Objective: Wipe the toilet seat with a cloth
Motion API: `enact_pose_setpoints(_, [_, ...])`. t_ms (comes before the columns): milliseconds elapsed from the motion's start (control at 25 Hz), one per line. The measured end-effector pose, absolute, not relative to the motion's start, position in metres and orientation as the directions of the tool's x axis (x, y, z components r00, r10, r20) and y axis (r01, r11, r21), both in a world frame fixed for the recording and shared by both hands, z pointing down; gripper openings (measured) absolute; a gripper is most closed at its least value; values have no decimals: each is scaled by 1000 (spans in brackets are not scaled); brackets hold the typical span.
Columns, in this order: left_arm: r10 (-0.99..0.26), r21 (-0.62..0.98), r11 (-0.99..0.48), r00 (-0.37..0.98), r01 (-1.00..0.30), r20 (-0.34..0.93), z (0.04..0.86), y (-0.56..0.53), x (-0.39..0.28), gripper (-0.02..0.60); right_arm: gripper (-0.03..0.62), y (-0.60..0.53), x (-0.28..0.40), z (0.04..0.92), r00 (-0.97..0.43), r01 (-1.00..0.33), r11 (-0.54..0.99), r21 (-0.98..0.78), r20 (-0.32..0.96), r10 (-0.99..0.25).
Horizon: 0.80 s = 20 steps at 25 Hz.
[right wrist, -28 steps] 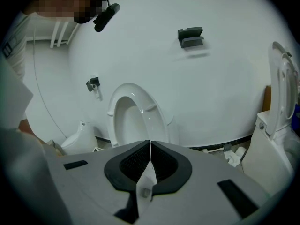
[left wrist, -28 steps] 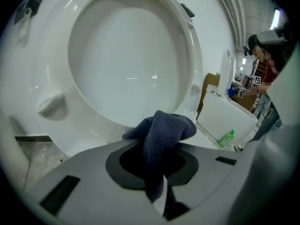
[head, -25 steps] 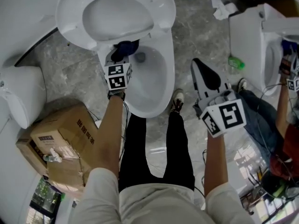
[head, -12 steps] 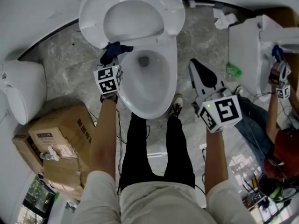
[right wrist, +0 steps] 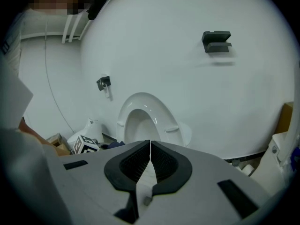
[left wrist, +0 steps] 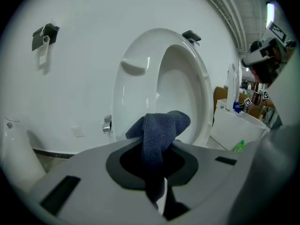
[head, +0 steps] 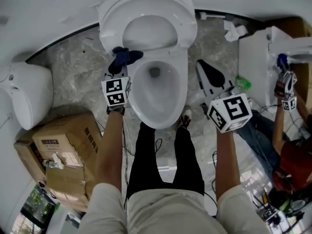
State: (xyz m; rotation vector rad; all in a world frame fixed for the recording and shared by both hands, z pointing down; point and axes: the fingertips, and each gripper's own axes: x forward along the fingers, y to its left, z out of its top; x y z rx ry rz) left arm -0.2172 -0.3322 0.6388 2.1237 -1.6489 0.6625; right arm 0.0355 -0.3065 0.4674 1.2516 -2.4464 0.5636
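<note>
The white toilet has its seat (head: 146,11) raised above the open bowl (head: 156,94). A dark blue cloth (head: 123,56) bunches out of my left gripper (head: 121,66), which is shut on it at the bowl's back left corner, just below the raised seat. In the left gripper view the cloth (left wrist: 161,130) hangs between the jaws of my left gripper (left wrist: 155,165), with the raised seat (left wrist: 202,81) behind. My right gripper (head: 206,73) hovers over the floor to the right of the bowl, shut and empty. In the right gripper view my right gripper (right wrist: 150,149) points at the seat (right wrist: 146,109).
Cardboard boxes (head: 63,145) and a white fixture (head: 27,101) stand on the left. Another toilet (head: 261,52), a green bottle (head: 242,83) and another person's arm with a gripper (head: 284,89) are on the right. Crumpled paper (head: 233,30) lies by the wall. My legs (head: 163,155) stand before the bowl.
My left gripper has lifted the cloth off the back of the bowl's rim, up and to the left towards the raised seat. The right gripper drifted slightly and stayed shut.
</note>
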Motion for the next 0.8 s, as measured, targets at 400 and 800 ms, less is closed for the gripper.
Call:
enact_pose_setpoints(400, [-836, 51, -337, 324, -940, 443, 537, -342, -203, 46, 32, -363, 8, 428, -645, -745, 648, -157, 416, -641])
enact_pose_setpoints(800, [-817, 146, -428, 451, -892, 360, 451, -325, -182, 46, 118, -413, -16, 397, -674, -670, 742, -35, 447, -588])
